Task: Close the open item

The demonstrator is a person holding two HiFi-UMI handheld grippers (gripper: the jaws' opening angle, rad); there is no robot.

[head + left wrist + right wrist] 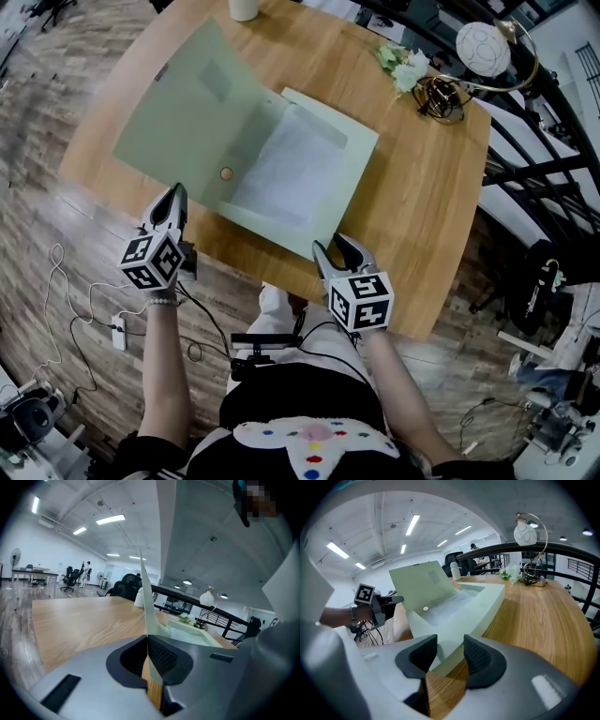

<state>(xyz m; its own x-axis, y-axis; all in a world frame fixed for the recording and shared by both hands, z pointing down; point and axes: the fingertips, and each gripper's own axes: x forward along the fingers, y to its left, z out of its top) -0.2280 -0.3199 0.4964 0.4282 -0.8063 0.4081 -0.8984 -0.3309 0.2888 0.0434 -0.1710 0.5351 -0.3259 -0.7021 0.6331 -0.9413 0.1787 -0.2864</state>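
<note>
The folder [300, 164] lies open on the table [427, 197]. The left tool [175, 194] is clenched on the near edge of its flap [187, 112]. The right tool [336, 246] is released, at the folder's near right corner.

wooden table [441, 178] | globe lamp [483, 47] at far right corner | white flowers [403, 66] beside it | white cup [244, 7] at far edge

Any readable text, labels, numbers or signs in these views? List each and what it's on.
No readable words or numbers in any view.
Left gripper, marker cube: black-and-white square pattern only, no letters.
Right gripper, marker cube: same kind of pattern, no letters.
Pale rectangular patch on the flap of the green folder: too faint to read, if printed at all.
</note>
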